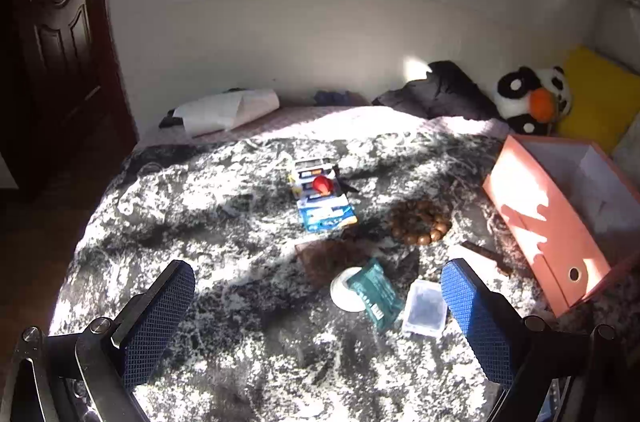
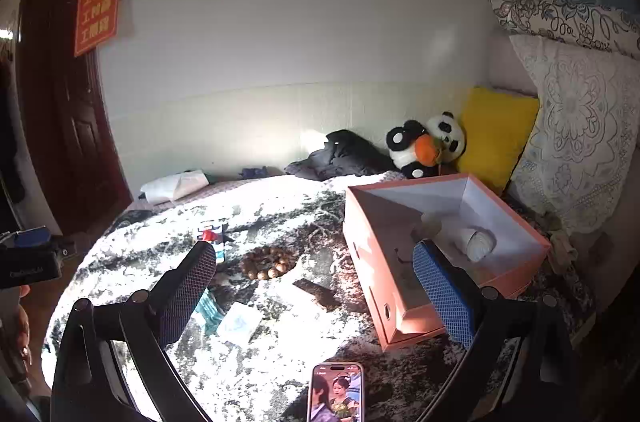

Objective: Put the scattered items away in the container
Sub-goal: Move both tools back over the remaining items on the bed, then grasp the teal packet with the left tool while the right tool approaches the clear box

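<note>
A pink open box (image 2: pixel 400 306) lies on the bed at the right, with a white roll (image 2: pixel 480 242) and another pale item (image 2: pixel 430 222) inside. On the grey mottled blanket (image 1: pixel 180 222) lie a battery pack (image 1: pixel 320 198) with a red piece on it, a wooden bead bracelet (image 1: pixel 420 222), a brown flat pouch (image 1: pixel 328 258), a white tape roll (image 1: pixel 342 296), a green packet (image 1: pixel 376 296), a clear plastic case (image 1: pixel 425 308) and a dark stick (image 1: pixel 486 256). My left gripper (image 1: pixel 316 268) is open above the near items, holding nothing. My right gripper (image 2: pixel 316 250) is open and empty, its right finger in front of the box.
A phone (image 2: pixel 338 394) with a lit screen lies at the near edge of the bed. Panda plush toys (image 2: pixel 428 146), a yellow cushion (image 2: pixel 496 130), pillows and dark clothes (image 2: pixel 344 154) sit along the wall. A white bag (image 1: pixel 228 110) lies at the far left. A dark door (image 1: pixel 52 42) stands left.
</note>
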